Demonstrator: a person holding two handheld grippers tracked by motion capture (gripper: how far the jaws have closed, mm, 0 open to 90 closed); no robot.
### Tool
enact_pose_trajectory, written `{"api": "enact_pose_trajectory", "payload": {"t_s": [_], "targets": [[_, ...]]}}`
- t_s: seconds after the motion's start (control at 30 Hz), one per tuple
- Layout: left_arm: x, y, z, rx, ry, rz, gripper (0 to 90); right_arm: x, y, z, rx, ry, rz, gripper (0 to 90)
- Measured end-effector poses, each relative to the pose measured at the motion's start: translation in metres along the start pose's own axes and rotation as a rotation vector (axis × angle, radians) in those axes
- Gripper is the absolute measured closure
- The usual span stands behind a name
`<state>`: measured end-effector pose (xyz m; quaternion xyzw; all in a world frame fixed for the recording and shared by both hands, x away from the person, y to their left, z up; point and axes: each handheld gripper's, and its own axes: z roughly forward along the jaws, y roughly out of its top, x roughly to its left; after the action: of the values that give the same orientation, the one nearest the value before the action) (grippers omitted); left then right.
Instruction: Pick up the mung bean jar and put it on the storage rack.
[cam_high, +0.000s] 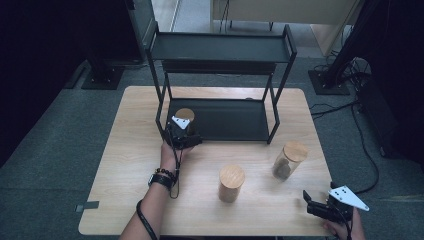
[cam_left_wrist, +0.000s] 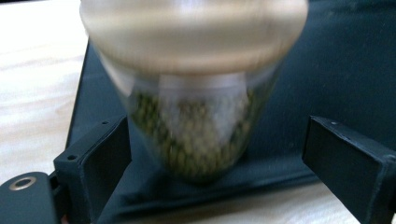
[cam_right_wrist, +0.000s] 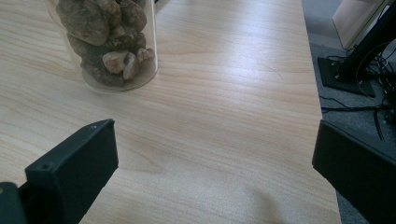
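Jar (cam_left_wrist: 196, 116) of green beans — jar (cam_right_wrist: 109, 42) of brown lumps

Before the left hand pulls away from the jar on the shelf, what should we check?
1. Jar stands on the shelf: ok, its base rests on the dark lower tray.
2. Left gripper has let go: ok, both jaws stand apart from the glass.
3. Jar upright: cannot tell, the left gripper view is blurred.
4. Lid on: ok.
5. Way back free: ok, bare table lies behind the hand.
6. Right gripper out of the way: ok, open at the table's near right corner.
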<state>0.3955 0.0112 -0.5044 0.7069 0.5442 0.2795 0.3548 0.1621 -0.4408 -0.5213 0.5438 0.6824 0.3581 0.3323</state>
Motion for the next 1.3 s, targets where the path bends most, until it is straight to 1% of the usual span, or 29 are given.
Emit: {"api": "enact_pose_trajectory", "payload": {"t_s": [0.07,0.1,0.13,0.33,0.5,0.6,0.67,0.7,0.8,0.83,1.03,1.17,1.3], "targets": [[0.0,-0.005,-0.001,-0.002,0.001,-0.005,8.2,0.0,0.0,0.0,0.001,0.002,-0.001,0.0],[0.0,-0.007,-0.002,0.0,-0.005,-0.002,6.9,0.0,0.0,0.0,0.002,0.003,-0.002,0.0],[0.001,-0.01,-0.004,0.001,-0.013,0.011,1.0,0.0,0.0,0.0,0.002,0.003,-0.002,0.0],[0.004,-0.014,-0.008,-0.006,-0.007,0.012,0.5,0.001,0.0,0.0,0.003,-0.002,-0.005,0.0],[0.002,-0.021,-0.012,0.002,-0.025,0.031,0.0,0.001,0.0,0.0,0.004,-0.002,-0.006,0.0],[0.002,-0.024,-0.015,-0.009,-0.023,0.031,0.0,0.001,0.0,0.0,0.004,-0.003,-0.008,0.0],[0.001,-0.025,-0.016,-0.015,-0.01,0.035,0.0,0.001,0.0,0.0,0.004,-0.004,-0.007,0.0],[0.002,-0.026,-0.017,-0.011,-0.006,0.043,0.0,0.001,0.0,0.0,0.005,-0.004,-0.008,0.0],[0.003,-0.029,-0.02,-0.025,-0.008,0.05,0.0,0.001,0.0,0.0,0.005,-0.006,-0.009,0.0],[0.004,-0.03,-0.021,-0.022,-0.007,0.052,0.0,0.001,0.0,0.0,0.005,-0.005,-0.009,0.0],[0.008,-0.034,-0.026,-0.026,-0.007,0.049,0.0,0.001,0.0,0.0,0.006,-0.006,-0.009,0.0],[0.01,-0.037,-0.03,-0.025,-0.014,0.07,0.0,0.002,0.0,0.0,0.005,-0.007,-0.01,0.0],[0.014,-0.041,-0.034,-0.026,-0.014,0.067,0.0,0.001,0.0,0.0,0.006,-0.007,-0.007,0.0]]}}
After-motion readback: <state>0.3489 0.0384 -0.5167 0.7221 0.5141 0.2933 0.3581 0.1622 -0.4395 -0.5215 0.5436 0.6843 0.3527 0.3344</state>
